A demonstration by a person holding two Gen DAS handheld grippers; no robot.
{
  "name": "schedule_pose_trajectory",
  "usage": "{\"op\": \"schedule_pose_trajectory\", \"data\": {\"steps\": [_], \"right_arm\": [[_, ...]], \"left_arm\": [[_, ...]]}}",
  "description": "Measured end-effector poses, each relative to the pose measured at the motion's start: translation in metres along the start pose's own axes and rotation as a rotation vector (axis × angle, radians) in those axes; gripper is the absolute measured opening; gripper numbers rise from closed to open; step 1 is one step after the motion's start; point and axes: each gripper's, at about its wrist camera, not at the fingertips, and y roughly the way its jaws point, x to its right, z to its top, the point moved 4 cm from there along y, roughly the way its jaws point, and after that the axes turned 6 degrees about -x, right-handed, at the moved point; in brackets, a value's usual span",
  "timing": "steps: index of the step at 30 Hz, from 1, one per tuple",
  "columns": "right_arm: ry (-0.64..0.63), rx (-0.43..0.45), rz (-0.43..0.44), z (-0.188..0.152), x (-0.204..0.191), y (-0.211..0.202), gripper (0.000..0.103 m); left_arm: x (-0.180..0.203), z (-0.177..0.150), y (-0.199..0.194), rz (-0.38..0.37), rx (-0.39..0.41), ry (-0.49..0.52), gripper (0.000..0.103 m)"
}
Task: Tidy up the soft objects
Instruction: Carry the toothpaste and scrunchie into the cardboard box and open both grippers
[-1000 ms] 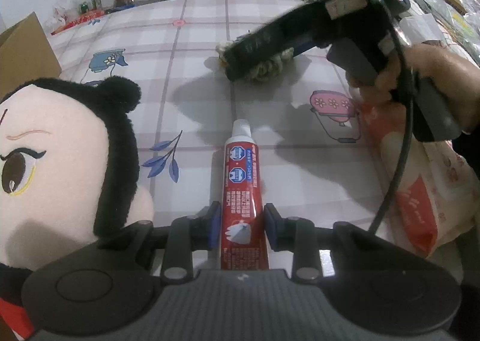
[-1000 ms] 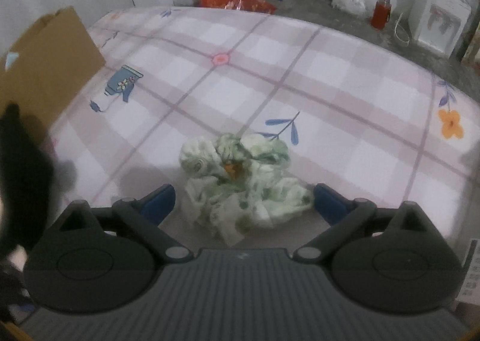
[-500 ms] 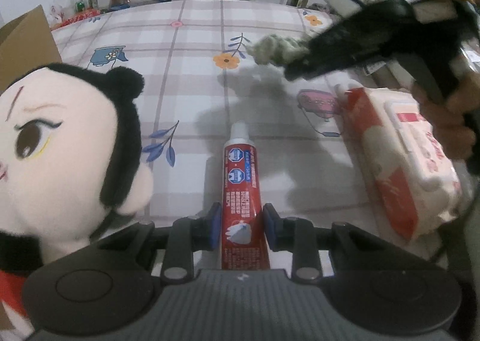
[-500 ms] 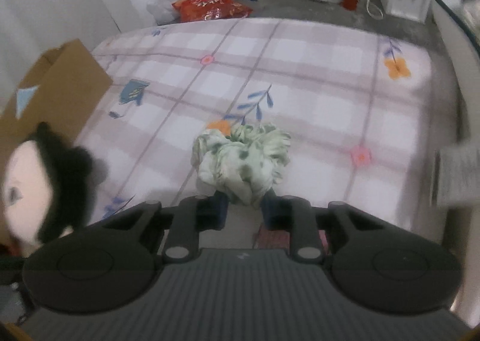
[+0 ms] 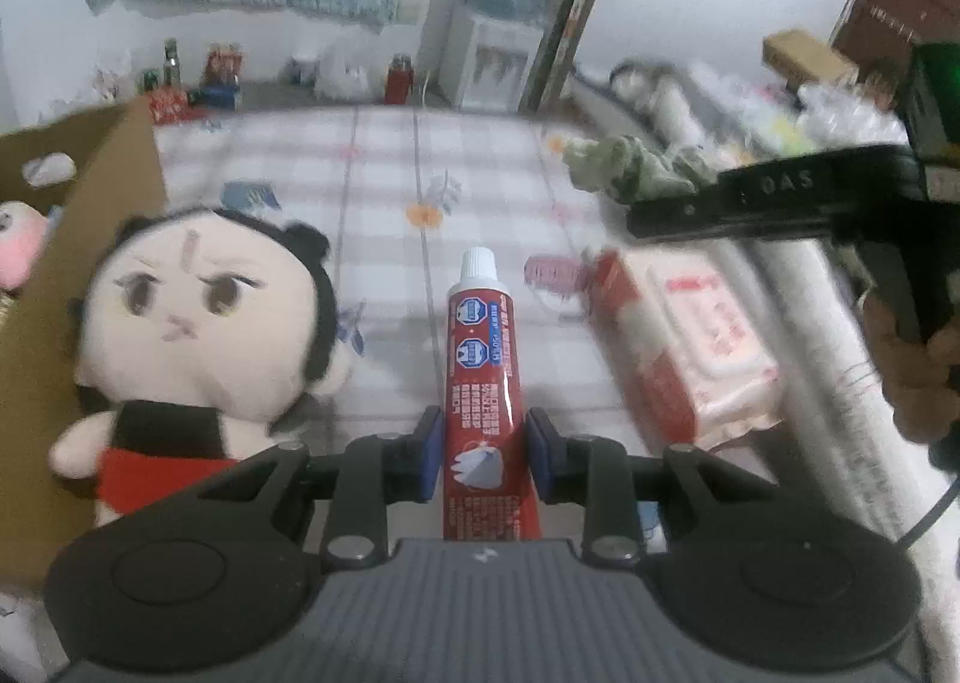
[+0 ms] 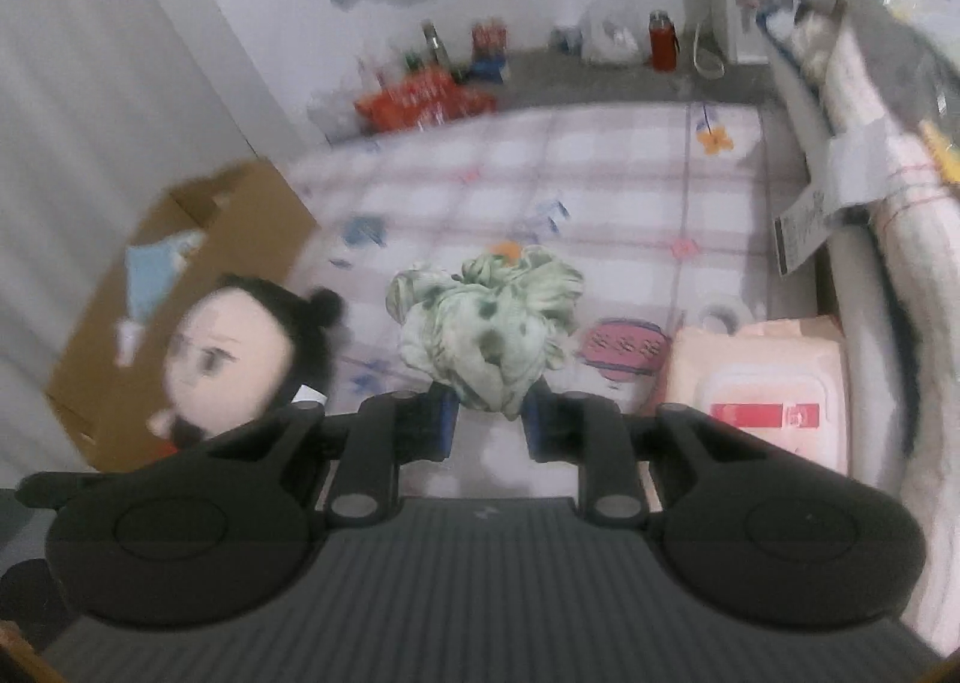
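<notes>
Above the checked pink-and-white bedsheet (image 6: 630, 191), the right gripper (image 6: 487, 424) pinches a crumpled green-spotted white cloth (image 6: 489, 323), its jaws pressed into the bundle's lower end. The left gripper (image 5: 485, 452) clamps a red toothpaste tube (image 5: 483, 371), long axis running toward twelve o'clock, white cap farthest out. An open brown cardboard box (image 6: 180, 287) sits at ten o'clock from the right gripper, beyond the black-haired plush doll (image 6: 240, 353). It looks the likeliest drop spot, and the left hand is nearer it.
</notes>
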Motion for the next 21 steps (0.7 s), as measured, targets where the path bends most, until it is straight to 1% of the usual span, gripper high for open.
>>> {"op": "schedule_pose_trajectory", "data": {"steps": [5,8,11,16,18,19,21], "right_arm": [[-0.054,0.090,0.032,0.005,-0.047,-0.042,0.020],[-0.104,0.118,0.065,0.010,-0.083,-0.053,0.020],[-0.160,0.133,0.113,0.018,-0.124,-0.056,0.020],[-0.247,0.130,0.238,0.032,-0.198,-0.042,0.020],[-0.282,0.114,0.293,0.036,-0.231,-0.028,0.020],[-0.298,0.106,0.350,0.038,-0.248,-0.021,0.020],[-0.326,0.074,0.394,0.041,-0.279,-0.003,0.020]], "left_arm": [[-0.014,-0.005,-0.050,-0.015,0.096,-0.016,0.030],[-0.030,-0.008,-0.080,-0.005,0.150,-0.050,0.030],[-0.053,-0.011,-0.108,0.027,0.202,-0.092,0.030],[-0.105,-0.022,-0.154,0.115,0.279,-0.183,0.030],[-0.127,-0.025,-0.168,0.148,0.296,-0.224,0.030],[-0.137,-0.028,-0.174,0.169,0.305,-0.240,0.030],[-0.161,-0.033,-0.187,0.220,0.316,-0.278,0.030]]}}
